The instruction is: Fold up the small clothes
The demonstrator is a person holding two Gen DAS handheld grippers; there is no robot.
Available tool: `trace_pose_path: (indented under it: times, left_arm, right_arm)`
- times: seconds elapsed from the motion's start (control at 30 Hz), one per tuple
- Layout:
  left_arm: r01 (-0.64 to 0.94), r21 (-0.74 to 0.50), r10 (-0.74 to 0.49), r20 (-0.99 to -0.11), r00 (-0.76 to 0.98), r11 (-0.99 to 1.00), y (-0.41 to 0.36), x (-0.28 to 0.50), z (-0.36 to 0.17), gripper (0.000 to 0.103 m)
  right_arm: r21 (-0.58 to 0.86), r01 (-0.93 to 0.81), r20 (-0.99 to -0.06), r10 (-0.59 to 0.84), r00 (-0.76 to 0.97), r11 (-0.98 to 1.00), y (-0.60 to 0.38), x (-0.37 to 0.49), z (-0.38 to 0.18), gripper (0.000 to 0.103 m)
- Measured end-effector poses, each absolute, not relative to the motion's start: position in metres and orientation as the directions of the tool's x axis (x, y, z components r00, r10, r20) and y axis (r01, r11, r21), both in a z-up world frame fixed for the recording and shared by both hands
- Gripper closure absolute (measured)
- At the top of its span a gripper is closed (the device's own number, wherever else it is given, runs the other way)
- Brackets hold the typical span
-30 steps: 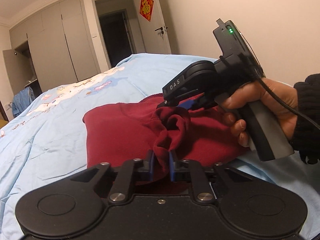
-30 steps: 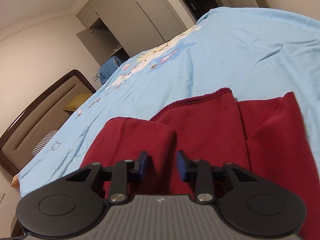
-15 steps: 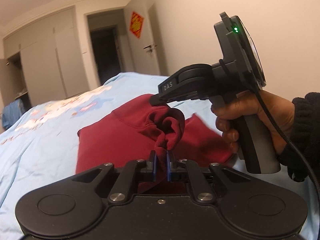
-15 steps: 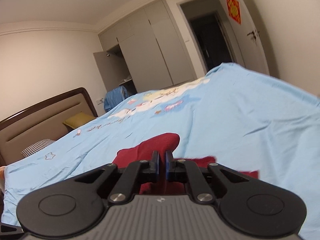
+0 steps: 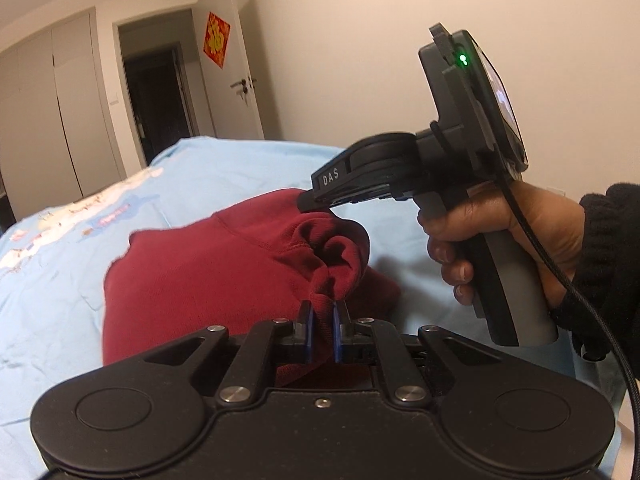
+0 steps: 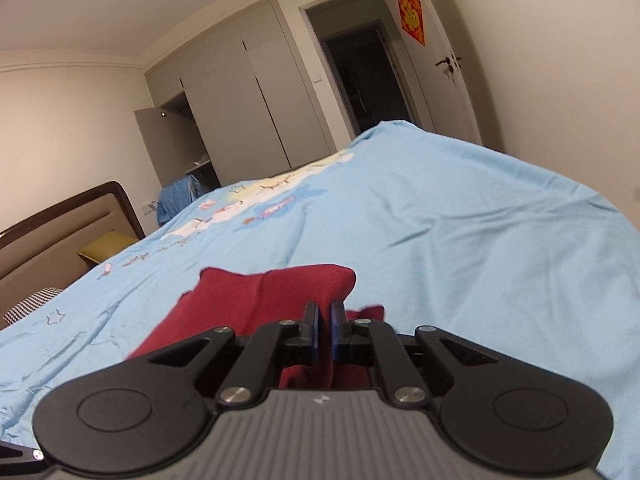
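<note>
Above the blue bedsheet (image 6: 460,216), both grippers' fingers (image 5: 306,330) pinch folds of the red garment (image 5: 208,264) between them.

Dark-red garment (image 5: 200,276), bunched, edge lifted

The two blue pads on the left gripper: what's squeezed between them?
A bunched fold of the dark red garment, seen in the left wrist view; the left gripper pinches it.

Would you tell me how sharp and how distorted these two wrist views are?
Left wrist view: sharp, with dark fisheye corners and a bowed door frame; red garment crisp. Right wrist view: the garment's far edge is slightly smeared, and the wardrobe leans.
</note>
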State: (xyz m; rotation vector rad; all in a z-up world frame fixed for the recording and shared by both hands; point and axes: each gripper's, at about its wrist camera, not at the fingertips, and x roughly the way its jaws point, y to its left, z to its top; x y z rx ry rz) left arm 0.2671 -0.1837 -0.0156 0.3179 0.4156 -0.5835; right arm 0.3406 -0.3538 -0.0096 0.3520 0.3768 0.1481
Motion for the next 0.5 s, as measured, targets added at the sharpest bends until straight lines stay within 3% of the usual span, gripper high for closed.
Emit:
trace_pose_path:
  times: [0.5]
  left_arm:
    - [0.617,0.089,-0.514,-0.468,0.719,0.782,-0.175,0.276,-0.015,0.084]
  right_arm:
    - [0.341,-0.043,-0.385,0.181,0.905,0.939,-0.345,0.345,-0.027,0.096]
